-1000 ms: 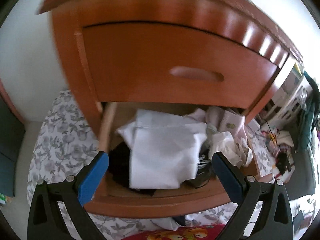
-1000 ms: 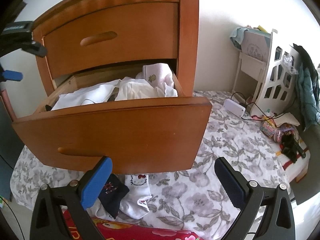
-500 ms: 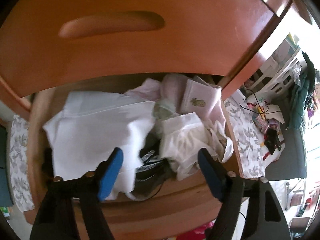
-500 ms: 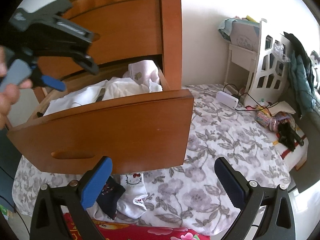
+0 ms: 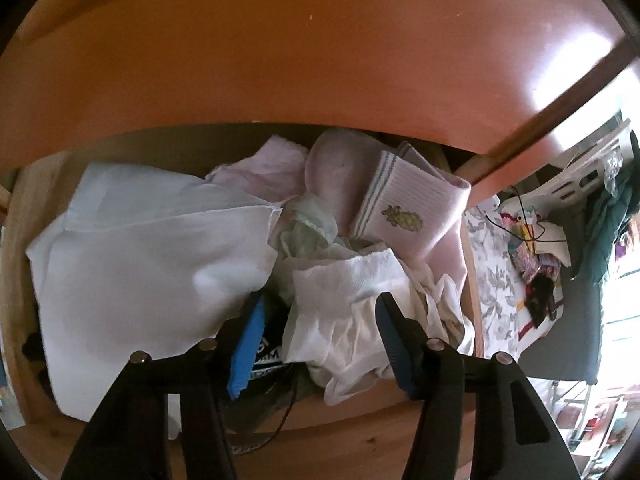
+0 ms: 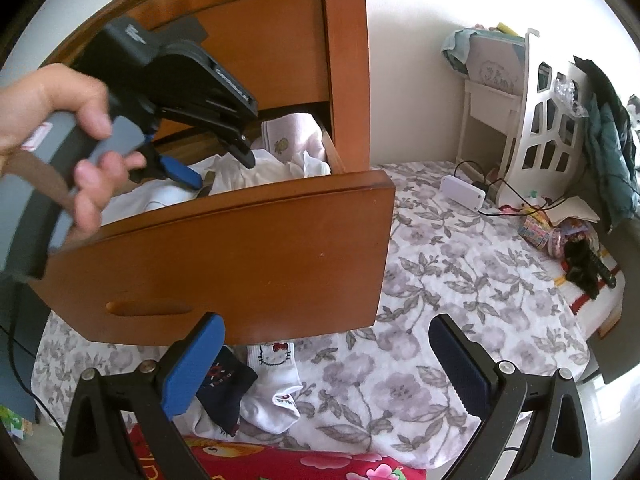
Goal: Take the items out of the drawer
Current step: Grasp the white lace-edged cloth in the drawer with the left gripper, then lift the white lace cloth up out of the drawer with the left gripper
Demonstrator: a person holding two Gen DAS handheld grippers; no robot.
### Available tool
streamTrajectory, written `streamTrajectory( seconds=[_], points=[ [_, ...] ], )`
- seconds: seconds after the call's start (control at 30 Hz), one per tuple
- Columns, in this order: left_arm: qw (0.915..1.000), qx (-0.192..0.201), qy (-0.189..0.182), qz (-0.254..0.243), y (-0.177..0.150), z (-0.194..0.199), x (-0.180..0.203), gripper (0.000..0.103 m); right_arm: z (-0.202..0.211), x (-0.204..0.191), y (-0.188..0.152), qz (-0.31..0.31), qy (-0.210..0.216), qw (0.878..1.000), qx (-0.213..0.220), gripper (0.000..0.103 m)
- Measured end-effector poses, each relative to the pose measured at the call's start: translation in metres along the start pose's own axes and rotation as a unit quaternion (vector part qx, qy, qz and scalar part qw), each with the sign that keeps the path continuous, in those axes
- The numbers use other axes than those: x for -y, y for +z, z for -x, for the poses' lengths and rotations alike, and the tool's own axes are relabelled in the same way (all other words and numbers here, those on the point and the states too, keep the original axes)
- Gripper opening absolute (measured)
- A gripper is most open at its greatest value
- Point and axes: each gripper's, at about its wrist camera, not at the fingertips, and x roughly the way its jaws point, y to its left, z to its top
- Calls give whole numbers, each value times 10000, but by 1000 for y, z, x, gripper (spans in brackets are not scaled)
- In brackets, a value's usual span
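Your left gripper (image 5: 320,344): jaws just closing, straddling crumpled white cotton garment (image 5: 344,312) at front of open wooden drawer (image 5: 360,432), not yet pinching. Soft, light, floppy; you needed bunched fold.

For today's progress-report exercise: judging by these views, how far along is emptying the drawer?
Done: the drawer stands open, and socks already lie on the bedspread below it. In hand: the left gripper, whose jaws have just been closing, straddles a crumpled white garment; no firm pinch visible yet. Left: the folded white cloth and pineapple sock. The right gripper is open, empty.
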Motion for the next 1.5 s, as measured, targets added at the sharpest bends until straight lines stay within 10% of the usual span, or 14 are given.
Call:
streamTrajectory(
  seconds=[0.37, 1.0, 1.5],
  points=[
    [9998, 97, -81, -159, -2, -4, 11, 8, -1, 0, 0, -14, 32, 10000, -38, 103],
    [9918, 1242, -186, 244, -45, 67, -48, 5, -1, -1, -1, 15, -40, 10000, -30, 103],
    [9642, 2571, -294, 576, -96, 146, -86, 5, 1, -6, 0, 134, -214, 9997, 12, 103]
  ],
)
